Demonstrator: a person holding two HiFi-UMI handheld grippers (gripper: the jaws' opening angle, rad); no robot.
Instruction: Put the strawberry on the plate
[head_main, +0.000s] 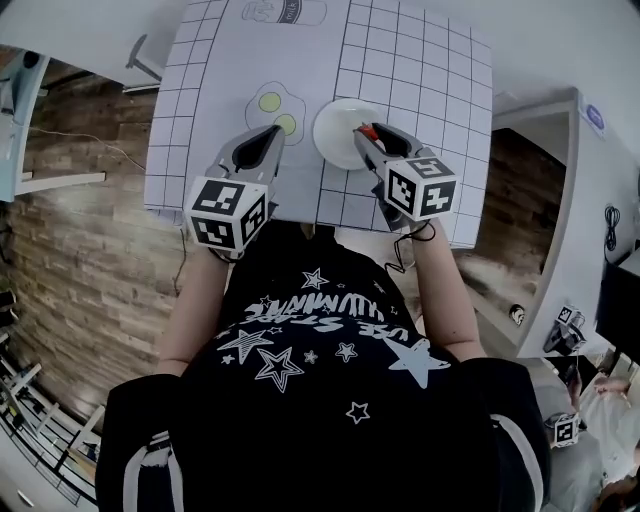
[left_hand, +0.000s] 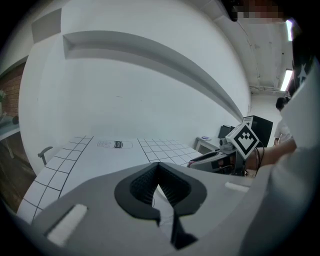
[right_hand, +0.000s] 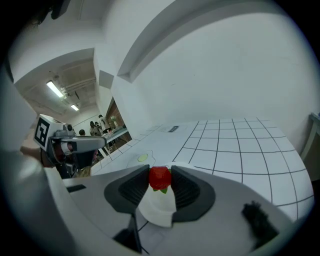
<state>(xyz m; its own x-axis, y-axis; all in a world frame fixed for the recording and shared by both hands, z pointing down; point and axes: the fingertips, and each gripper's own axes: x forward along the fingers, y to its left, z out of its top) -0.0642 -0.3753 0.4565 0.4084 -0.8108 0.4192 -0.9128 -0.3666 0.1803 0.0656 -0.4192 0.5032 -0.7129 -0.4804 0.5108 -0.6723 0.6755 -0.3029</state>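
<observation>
Right gripper (right_hand: 160, 170) clamps the strawberry (right_hand: 160, 178) above the plate (head_main: 335, 122) (left gripper (left_hand: 159, 165) closed, empty).

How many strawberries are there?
1. The strawberry is pinched in the right claw, held just over the white plate. No other strawberry shows on the table, though one could be hidden out of view.

The small red strawberry (right_hand: 160, 177) with green leaves is sitting pinched between the jaws of the right gripper (right_hand: 160, 186), hanging just over the round white plate (right_hand: 158, 206).
</observation>
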